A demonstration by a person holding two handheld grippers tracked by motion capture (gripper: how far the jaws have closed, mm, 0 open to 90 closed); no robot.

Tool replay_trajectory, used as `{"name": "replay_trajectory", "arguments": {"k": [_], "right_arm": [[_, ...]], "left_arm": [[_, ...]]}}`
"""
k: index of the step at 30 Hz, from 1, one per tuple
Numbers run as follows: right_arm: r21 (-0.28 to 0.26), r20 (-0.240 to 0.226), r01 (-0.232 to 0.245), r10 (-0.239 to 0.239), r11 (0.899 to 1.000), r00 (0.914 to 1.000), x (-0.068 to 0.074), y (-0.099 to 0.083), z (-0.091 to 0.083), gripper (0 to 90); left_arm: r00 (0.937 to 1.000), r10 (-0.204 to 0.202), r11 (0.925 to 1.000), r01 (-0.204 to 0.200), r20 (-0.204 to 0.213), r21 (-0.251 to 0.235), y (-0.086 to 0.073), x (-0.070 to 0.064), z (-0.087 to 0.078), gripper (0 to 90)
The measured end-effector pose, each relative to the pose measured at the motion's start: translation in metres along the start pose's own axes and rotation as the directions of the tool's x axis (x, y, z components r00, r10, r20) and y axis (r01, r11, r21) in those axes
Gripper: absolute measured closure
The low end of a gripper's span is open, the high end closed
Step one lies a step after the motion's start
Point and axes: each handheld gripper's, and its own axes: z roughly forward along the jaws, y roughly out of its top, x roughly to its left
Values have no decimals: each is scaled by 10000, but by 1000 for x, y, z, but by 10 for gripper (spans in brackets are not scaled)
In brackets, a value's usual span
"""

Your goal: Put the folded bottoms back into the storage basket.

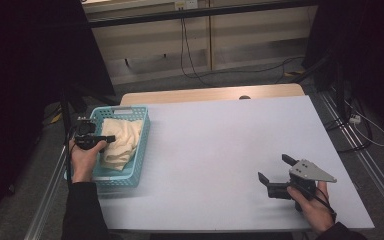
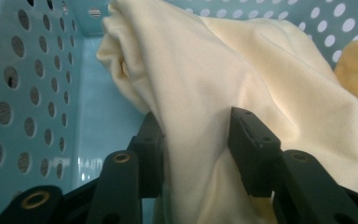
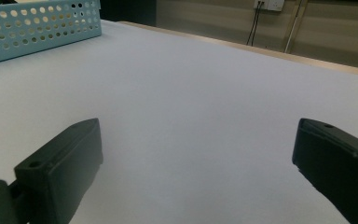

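A cream cloth (image 1: 123, 136) lies crumpled in a light blue perforated basket (image 1: 143, 145) at the table's left side. My left gripper (image 1: 107, 138) reaches into the basket from its left side. In the left gripper view its jaws stand on either side of a raised fold of the cloth (image 2: 223, 70), and the gripper (image 2: 196, 135) is shut on it. My right gripper (image 1: 275, 167) hovers low over the white table (image 1: 220, 135) near the front right. That gripper (image 3: 196, 149) is open, with nothing between its jaws.
A darker yellow piece of fabric (image 2: 356, 70) lies against the basket's far wall (image 2: 37, 84). The basket's side (image 3: 37, 23) is far off to the left in the right gripper view. Cables (image 1: 190, 65) trail on the floor beyond the table, and a rail (image 1: 360, 145) runs along its right.
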Motion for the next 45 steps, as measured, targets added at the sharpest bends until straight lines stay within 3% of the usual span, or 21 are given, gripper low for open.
{"name": "replay_trajectory", "arguments": {"k": [3,9,13,20,25,27,30,33,36,40,43,45], "right_arm": [[-10,-6,-4,4,10000,10000,0,0,0,12],[-9,-6,-8,8,10000,10000,0,0,0,12],[-11,-12,-12,12,10000,10000,0,0,0,12],[-15,-10,-10,10,10000,10000,0,0,0,12],[-24,-4,-19,19,10000,10000,-1,0,0,12],[-24,3,-38,38,10000,10000,-1,0,0,12],[-15,-1,-67,67,10000,10000,-2,0,0,12],[-10,3,-101,101,9999,9999,-2,-1,1,12],[-25,3,-141,141,9999,9999,-4,-1,1,11],[-19,-17,-180,180,9998,9998,-4,-1,1,11],[-27,-9,-189,189,9998,9998,-4,-1,2,11],[-19,-39,-173,173,9998,9998,-4,-1,2,11]], "left_arm": [[9994,275,9995,-273,-198,130,1,-1,-1,517],[9988,99,9999,-105,-472,-120,0,1,-2,391],[9991,-159,9983,136,-405,-560,0,0,-2,308],[9976,30,9959,-93,-694,-904,3,-2,-3,93],[9966,25,9921,-128,-828,-1244,4,-3,-8,43],[9960,-80,9868,-65,-886,-1618,4,-2,-11,47],[9991,61,9781,-145,-408,-2077,1,0,-18,49],[9983,45,9692,-187,-583,-2455,1,0,-23,47],[9997,21,9597,-90,-249,-2810,0,1,-26,44],[9995,209,9505,-275,-247,-3095,1,-1,-30,42],[9965,526,9340,-724,-656,-3498,0,-3,-32,35],[9971,448,9306,-640,-614,-3605,1,-3,-35,31]]}}
